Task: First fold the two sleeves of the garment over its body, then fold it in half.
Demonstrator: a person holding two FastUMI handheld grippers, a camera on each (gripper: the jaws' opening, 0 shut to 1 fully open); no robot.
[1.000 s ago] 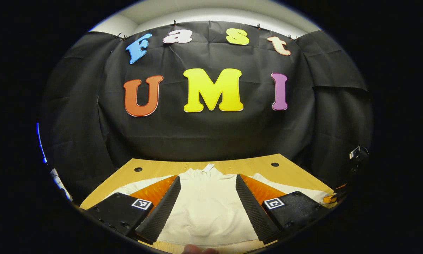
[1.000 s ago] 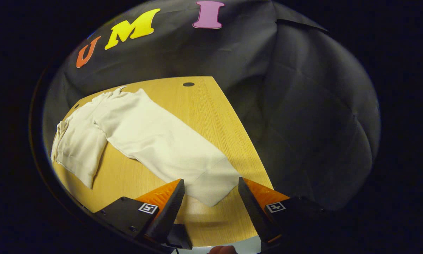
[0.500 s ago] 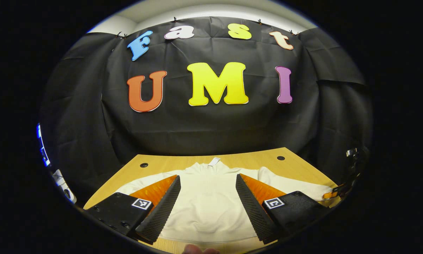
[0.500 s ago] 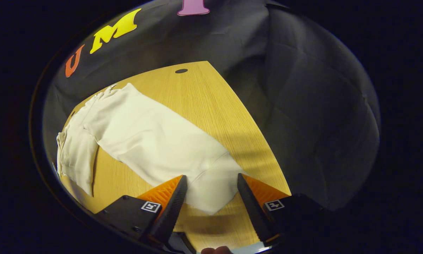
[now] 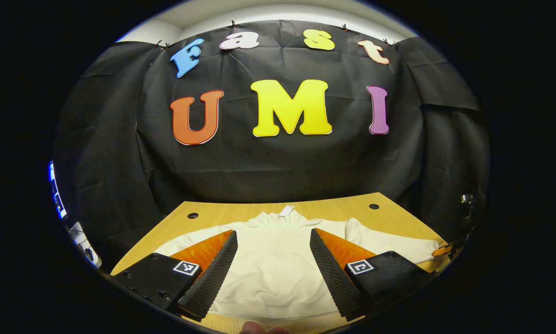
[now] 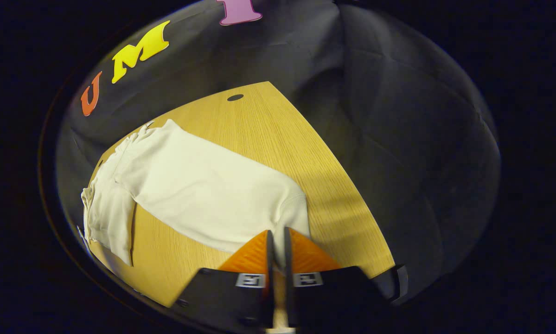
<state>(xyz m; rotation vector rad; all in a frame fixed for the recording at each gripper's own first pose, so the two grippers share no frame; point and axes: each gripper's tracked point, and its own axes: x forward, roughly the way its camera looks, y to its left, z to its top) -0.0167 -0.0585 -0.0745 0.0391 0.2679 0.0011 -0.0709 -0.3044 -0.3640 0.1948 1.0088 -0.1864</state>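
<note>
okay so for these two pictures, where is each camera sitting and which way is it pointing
Left gripper view: rides on the left gripper, low at the table's near edge, facing the booth wall across the garment; its own two fingers stand apart, and a fingertip shows at the bottom.
Right gripper view: rides on the right gripper, above the table's right end, looking down along the sleeve; its fingers are closed on the cuff.
Shared: the same garment and table.
</note>
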